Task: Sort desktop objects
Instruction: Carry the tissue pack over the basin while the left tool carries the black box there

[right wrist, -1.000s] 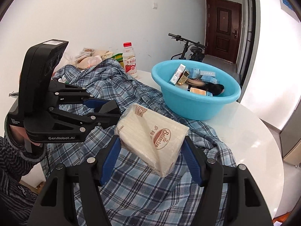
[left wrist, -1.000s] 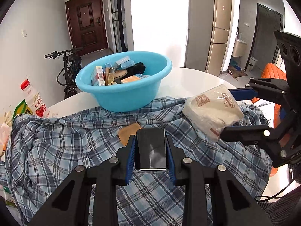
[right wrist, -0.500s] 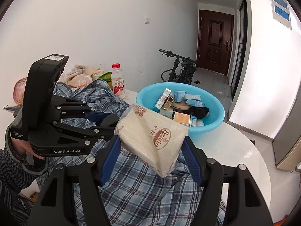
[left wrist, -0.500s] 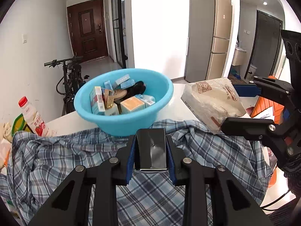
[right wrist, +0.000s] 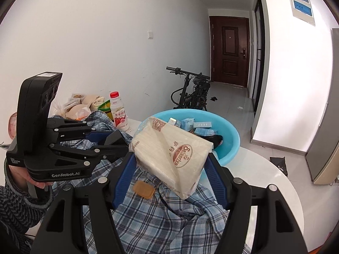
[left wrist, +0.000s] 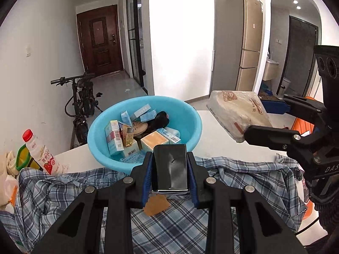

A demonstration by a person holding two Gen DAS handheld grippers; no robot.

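Basin (left wrist: 197,124), blue and already half full of small boxes, sits on the far side of both grippers. Left gripper (left wrist: 170,170) clamps a black case (left wrist: 170,167) just short of its near rim. Right gripper (right wrist: 171,165) grips a tissue pack (right wrist: 169,154), long axis slanted, near the basin's right rim; I judge the left load closer.

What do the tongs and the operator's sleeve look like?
Both tongs, left and right, are matte black linkage frames with silver rivets and blue ribbed pads. The left unit reads "GenRobot.AI" in white. The sleeve is dark grey striped knit.
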